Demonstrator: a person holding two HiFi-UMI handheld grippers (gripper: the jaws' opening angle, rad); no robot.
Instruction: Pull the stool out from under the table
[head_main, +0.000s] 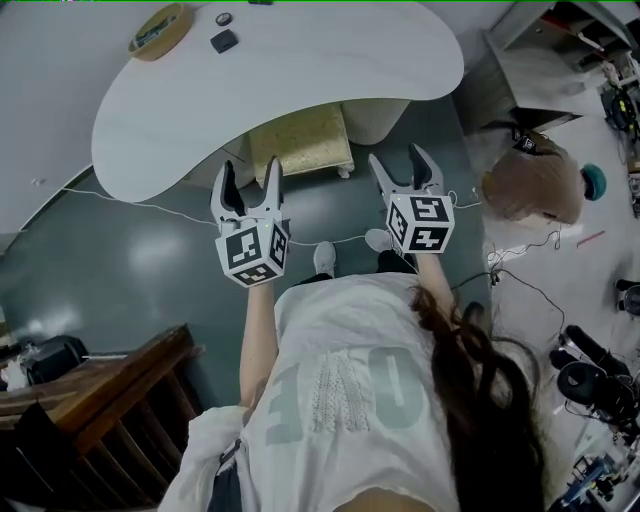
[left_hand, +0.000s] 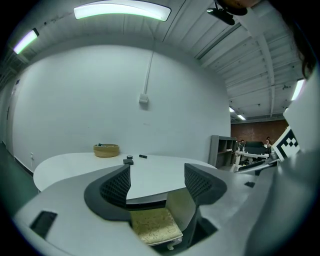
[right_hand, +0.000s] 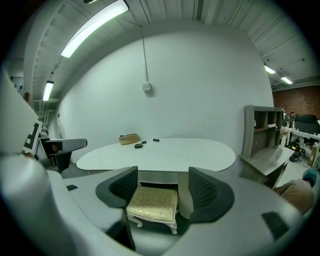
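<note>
A stool (head_main: 303, 140) with a pale gold cushion and white legs stands half under the white kidney-shaped table (head_main: 170, 110). My left gripper (head_main: 249, 185) is held open in the air, short of the stool's near left corner. My right gripper (head_main: 403, 168) is open too, off the stool's near right side. Neither touches the stool. Through the left gripper view the stool (left_hand: 156, 225) shows low between the open jaws, under the table's edge (left_hand: 150, 192). In the right gripper view the stool (right_hand: 152, 204) sits centred between the open jaws, well ahead of them.
On the table lie a woven basket (head_main: 158, 30) and small dark objects (head_main: 224, 40). A wooden staircase rail (head_main: 110, 400) is at the lower left. A grey shelf unit (head_main: 530, 80), cables and equipment (head_main: 590, 370) crowd the right side. A white cable (head_main: 150, 205) runs across the dark floor.
</note>
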